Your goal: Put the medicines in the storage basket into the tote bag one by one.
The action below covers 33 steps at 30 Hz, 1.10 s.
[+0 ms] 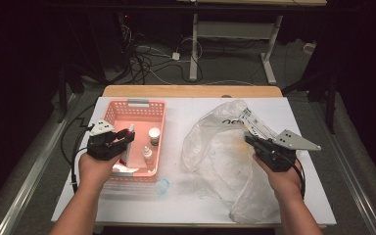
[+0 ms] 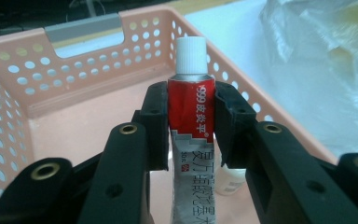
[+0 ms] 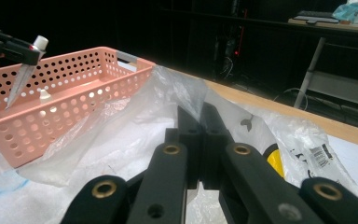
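Slipping is our worry: the left gripper clamps the red-and-silver ointment tube with white cap high near its cap above the pink perforated plastic basket, so it could swing loose. The right gripper pinches the clear plastic bag, whose thin film may tear.

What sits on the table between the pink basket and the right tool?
The crumpled clear plastic bag fills that stretch in the high view, from just right of the pink basket to the right tool, which is shut on its edge.
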Motion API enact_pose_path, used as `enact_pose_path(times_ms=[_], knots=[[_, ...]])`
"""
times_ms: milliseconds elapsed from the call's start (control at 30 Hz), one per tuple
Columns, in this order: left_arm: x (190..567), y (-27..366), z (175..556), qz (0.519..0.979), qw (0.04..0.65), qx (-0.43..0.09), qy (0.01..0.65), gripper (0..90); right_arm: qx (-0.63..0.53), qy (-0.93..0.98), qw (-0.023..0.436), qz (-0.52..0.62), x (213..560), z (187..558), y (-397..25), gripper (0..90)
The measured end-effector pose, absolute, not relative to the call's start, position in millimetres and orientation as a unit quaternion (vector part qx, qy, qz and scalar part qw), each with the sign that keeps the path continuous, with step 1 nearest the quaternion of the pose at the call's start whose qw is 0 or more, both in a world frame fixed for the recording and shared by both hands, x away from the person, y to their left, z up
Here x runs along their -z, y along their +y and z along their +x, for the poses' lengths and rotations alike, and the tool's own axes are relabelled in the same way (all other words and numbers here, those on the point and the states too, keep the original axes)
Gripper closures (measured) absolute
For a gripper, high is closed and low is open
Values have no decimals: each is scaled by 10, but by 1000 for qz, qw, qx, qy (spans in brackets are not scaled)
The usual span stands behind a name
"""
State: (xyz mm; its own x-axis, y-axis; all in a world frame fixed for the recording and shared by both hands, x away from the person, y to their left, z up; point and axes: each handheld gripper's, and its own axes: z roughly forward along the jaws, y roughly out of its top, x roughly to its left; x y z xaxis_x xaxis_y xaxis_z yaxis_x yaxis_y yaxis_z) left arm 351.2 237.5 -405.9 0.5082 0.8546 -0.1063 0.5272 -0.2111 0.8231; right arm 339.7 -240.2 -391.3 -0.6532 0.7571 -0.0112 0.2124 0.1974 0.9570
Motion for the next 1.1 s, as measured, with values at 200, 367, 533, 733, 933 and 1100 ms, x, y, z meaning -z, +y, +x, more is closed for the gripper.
enact_pose_path(times_ms=[200, 367, 533, 733, 933, 1100], knots=[[4116, 2415, 3394, 742, 446, -199, 460, 669, -539, 732, 253, 331, 3910, 3388, -2401, 900], [4158, 2477, 3337, 731, 463, -195, 461, 670, -537, 733, 254, 332, 3919, 3382, -2404, 900], [4150, 2489, 3320, 735, 466, -201, 450, 670, -534, 735, 253, 333, 3940, 3381, -2403, 900], [4111, 2419, 3319, 735, 467, -208, 445, 670, -532, 735, 253, 335, 3954, 3395, -2409, 900], [4018, 2275, 3326, 738, 480, -202, 430, 670, -534, 735, 255, 332, 3945, 3390, -2396, 900], [3884, 2229, 3269, 729, 506, -198, 417, 670, -535, 735, 253, 331, 3949, 3392, -2398, 900]])
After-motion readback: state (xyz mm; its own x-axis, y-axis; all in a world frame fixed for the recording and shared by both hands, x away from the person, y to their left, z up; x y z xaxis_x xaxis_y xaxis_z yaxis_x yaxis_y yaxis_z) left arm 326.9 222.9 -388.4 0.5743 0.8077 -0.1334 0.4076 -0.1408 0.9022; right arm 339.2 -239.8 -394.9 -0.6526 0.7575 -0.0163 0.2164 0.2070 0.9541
